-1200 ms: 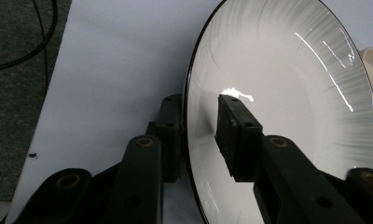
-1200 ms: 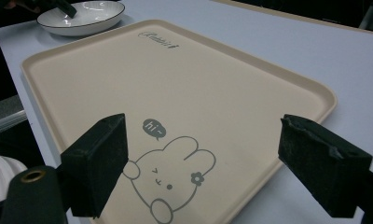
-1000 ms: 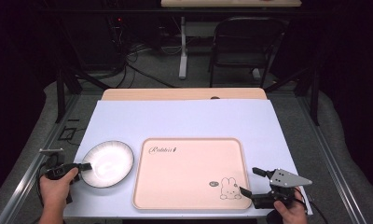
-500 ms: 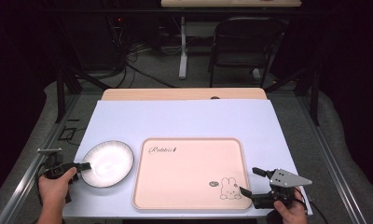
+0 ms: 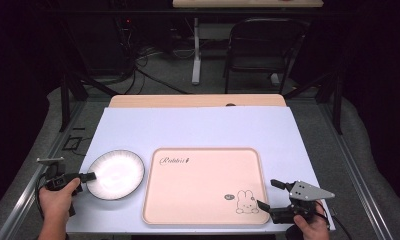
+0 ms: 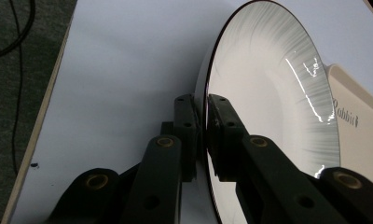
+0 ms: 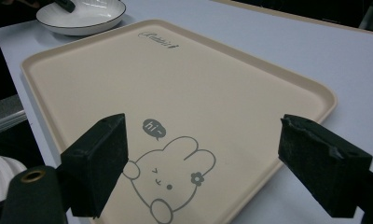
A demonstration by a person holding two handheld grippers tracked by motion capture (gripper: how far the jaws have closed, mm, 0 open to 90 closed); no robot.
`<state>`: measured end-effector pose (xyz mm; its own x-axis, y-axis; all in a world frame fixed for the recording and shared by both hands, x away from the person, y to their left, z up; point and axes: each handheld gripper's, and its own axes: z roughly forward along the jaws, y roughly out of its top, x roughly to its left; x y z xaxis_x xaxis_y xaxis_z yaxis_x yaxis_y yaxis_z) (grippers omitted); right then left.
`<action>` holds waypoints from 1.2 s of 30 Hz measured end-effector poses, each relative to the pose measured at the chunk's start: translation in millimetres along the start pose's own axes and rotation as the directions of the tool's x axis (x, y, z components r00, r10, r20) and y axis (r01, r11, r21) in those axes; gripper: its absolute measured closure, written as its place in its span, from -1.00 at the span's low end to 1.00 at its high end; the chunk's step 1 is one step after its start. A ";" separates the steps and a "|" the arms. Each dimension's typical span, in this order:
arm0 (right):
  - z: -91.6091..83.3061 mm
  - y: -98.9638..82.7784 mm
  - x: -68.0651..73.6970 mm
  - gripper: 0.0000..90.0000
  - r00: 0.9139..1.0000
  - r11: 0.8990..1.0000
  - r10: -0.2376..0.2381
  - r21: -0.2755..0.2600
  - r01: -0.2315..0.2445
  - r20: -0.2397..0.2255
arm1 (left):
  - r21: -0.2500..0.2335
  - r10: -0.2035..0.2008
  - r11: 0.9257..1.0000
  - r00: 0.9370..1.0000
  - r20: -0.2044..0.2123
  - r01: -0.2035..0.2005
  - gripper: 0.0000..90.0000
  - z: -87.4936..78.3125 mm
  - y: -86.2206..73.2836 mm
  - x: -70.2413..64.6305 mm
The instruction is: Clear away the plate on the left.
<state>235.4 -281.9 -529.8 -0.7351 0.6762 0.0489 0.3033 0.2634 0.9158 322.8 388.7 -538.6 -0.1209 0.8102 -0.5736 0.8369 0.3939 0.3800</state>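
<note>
A white plate with a dark rim (image 5: 115,174) lies on the table just left of a beige tray (image 5: 205,170) printed with a rabbit. My left gripper (image 5: 89,176) is shut on the plate's left rim. In the left gripper view its jaws pinch the rim from both sides (image 6: 205,126), and the plate (image 6: 273,88) stretches away with the tray (image 6: 362,116) beyond it. My right gripper (image 5: 266,193) stands open at the tray's near right corner. In the right gripper view the right gripper (image 7: 203,140) frames the rabbit drawing on the tray (image 7: 175,70), with the plate (image 7: 82,16) far off.
A pale blue mat (image 5: 198,127) covers the wooden table (image 5: 195,101). Beyond the table stand a black chair (image 5: 263,47) and a desk leg (image 5: 196,55) on grey floor with cables. Metal rails run along both sides of the table.
</note>
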 end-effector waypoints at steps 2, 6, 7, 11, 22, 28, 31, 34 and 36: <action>0.0 0.0 0.0 -0.66 1.000 1.000 0.000 0.000 0.000 0.000 | -0.002 0.015 1.000 1.000 -0.005 -0.015 0.85 -2.5 1.1 -3.6; -0.1 0.0 0.1 -0.66 1.000 1.000 0.002 0.000 -0.002 0.001 | -0.013 0.067 0.998 0.997 -0.047 -0.068 0.86 -7.7 2.6 -16.9; -0.1 0.0 0.1 -0.66 1.000 1.000 0.002 0.000 -0.002 0.001 | -0.013 0.067 0.998 0.997 -0.047 -0.068 0.87 -7.7 2.6 -16.9; -0.1 0.0 -0.2 -0.66 1.000 1.000 0.000 0.000 0.000 0.000 | -0.028 0.113 0.993 0.990 -0.087 -0.116 0.87 -11.0 3.4 -30.0; 0.0 -0.1 -0.4 -0.66 1.000 1.000 0.001 -0.001 -0.001 0.000 | -0.046 0.210 0.974 0.963 -0.170 -0.220 0.88 -14.2 6.3 -56.0; 0.0 -0.1 -0.5 -0.66 1.000 1.000 0.003 0.000 -0.003 0.001 | -0.064 0.261 0.958 0.943 -0.205 -0.279 0.87 -20.2 11.9 -73.6; -0.1 -0.1 -0.6 -0.66 1.000 1.000 0.000 -0.001 0.000 0.001 | -0.072 0.275 0.952 0.933 -0.232 -0.298 0.85 -24.2 14.0 -78.3; 0.2 -0.1 -0.5 -0.66 1.000 1.000 0.003 0.000 -0.003 0.001 | -0.084 0.285 0.945 0.923 -0.259 -0.316 0.85 -32.1 18.1 -84.0; 0.3 0.0 -0.4 -0.66 1.000 1.000 0.003 0.000 -0.003 0.001 | -0.085 0.291 0.943 0.920 -0.262 -0.322 0.84 -35.9 19.5 -85.2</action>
<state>235.9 -282.0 -530.0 -0.7336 0.6777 0.0511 0.3055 0.2617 0.9155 330.3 343.0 -456.3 -0.0077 0.9739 -0.2271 0.7826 0.1472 0.6048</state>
